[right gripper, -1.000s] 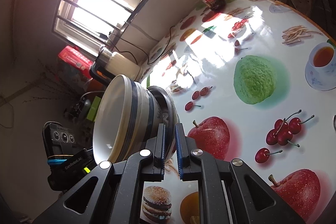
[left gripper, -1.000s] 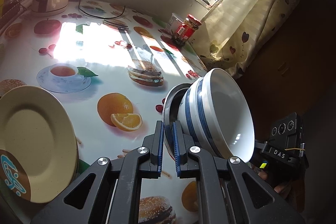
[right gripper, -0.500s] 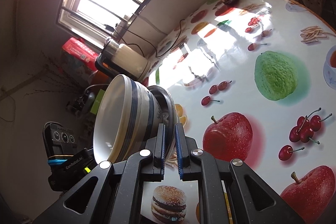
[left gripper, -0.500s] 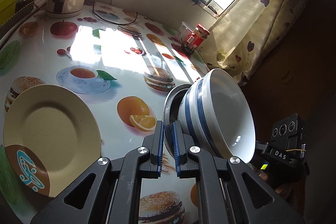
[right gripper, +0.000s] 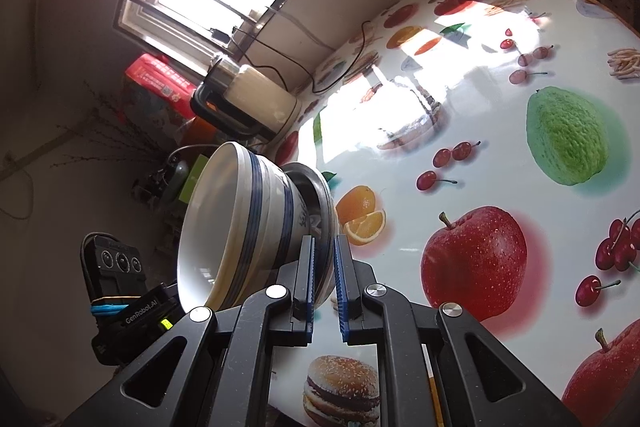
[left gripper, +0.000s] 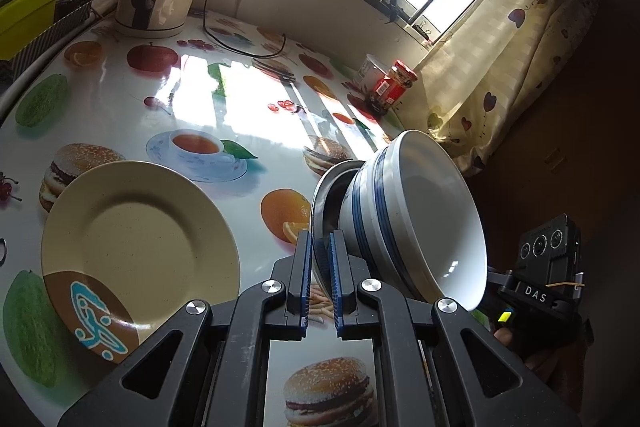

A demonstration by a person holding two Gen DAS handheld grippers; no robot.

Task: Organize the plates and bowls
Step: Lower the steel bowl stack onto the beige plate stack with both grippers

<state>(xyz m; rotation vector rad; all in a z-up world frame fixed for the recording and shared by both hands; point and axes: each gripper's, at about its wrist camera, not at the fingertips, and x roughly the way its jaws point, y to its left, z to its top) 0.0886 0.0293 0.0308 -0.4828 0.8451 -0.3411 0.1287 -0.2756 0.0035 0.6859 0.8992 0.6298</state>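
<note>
Between both claws' jaws, metal plate [left gripper: 320,203] rim.

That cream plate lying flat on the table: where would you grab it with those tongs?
Probably by the rim. The cream plate lies flat on the table, so only its thin raised edge offers anything to pinch. I'd come in low from the near side, one finger sliding under the lip by the brown patch, the other on top; from above there's nothing to close on.
</note>
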